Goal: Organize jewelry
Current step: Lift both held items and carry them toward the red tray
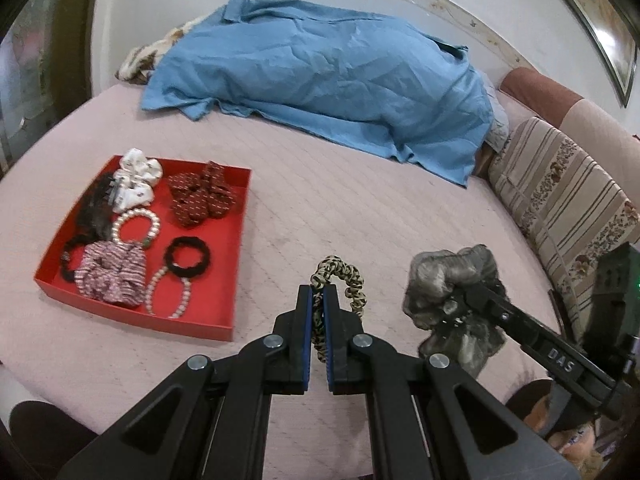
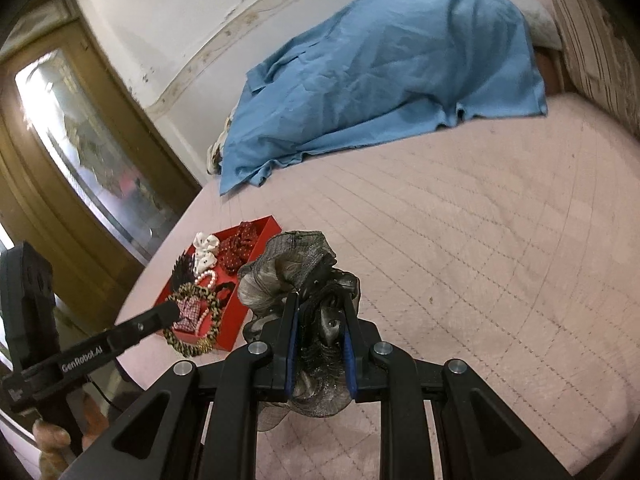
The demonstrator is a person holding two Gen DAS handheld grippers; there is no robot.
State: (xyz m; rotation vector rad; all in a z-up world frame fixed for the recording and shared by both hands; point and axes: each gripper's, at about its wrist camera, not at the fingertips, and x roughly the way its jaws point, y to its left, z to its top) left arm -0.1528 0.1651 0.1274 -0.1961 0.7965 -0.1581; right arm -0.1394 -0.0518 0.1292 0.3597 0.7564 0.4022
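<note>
Holding scrunchies [image 1: 198, 200] and bracelets [image 1: 138, 226]: red tray [image 1: 236, 248]

Pink quilted bed [image 1: 320, 216] w/ blue sheet [image 1: 320, 76] heaped at back; striped cushion [image 1: 560, 200] on right; white wall [image 2: 160, 12] w/ floral border; wood-framed glass door [image 2: 80, 140] left.

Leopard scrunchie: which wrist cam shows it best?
Left wrist. The leopard scrunchie sits centred and close, pinched in the left gripper, its loop clear against the bedspread. Right wrist shows the scrunchie smaller, off to the left, overlapping the red tray.
</note>
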